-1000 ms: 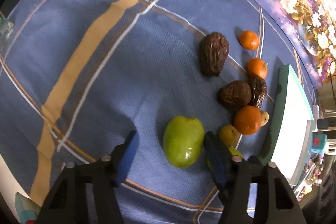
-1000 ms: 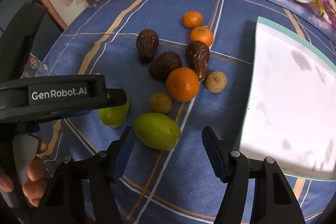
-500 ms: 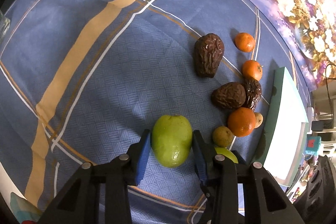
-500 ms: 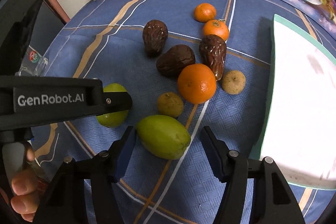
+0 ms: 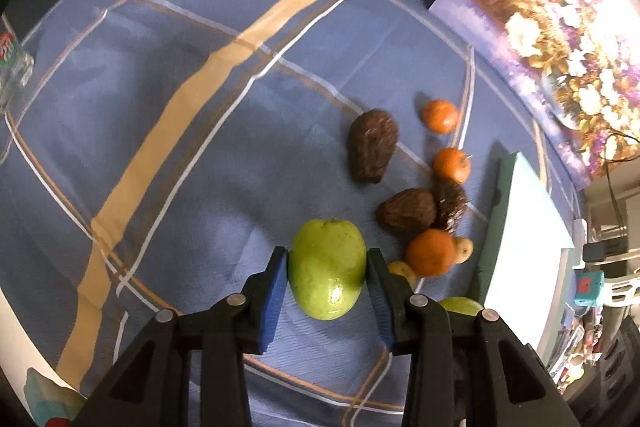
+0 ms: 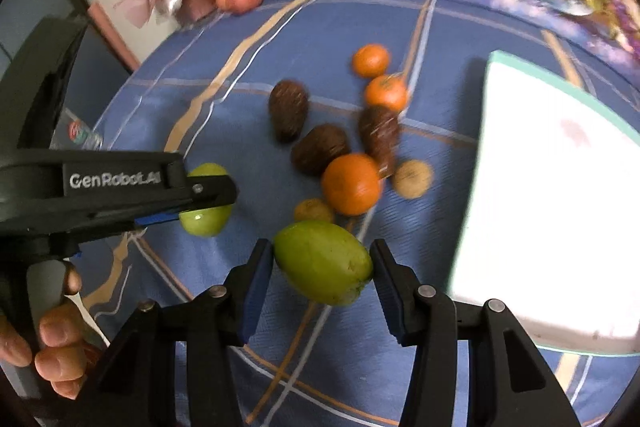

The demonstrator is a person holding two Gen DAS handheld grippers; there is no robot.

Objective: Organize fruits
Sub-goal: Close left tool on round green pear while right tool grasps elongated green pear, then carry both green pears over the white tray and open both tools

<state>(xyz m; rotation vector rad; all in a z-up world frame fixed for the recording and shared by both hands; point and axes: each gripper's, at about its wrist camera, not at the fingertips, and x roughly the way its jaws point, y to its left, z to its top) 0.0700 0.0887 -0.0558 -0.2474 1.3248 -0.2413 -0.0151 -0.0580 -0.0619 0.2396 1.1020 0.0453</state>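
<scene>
The left gripper is clamped on a round green fruit, its blue pads pressed to both sides; the right gripper has just been closing around a longer green fruit, pads at its ends, though I cannot tell if they press; both fruits sit near the surface's near edge; oranges and brown fruits cluster mid-surface; a white board lies along the right edge.

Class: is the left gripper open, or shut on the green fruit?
Shut: the left gripper has both blue pads pressed against the green fruit.
</scene>
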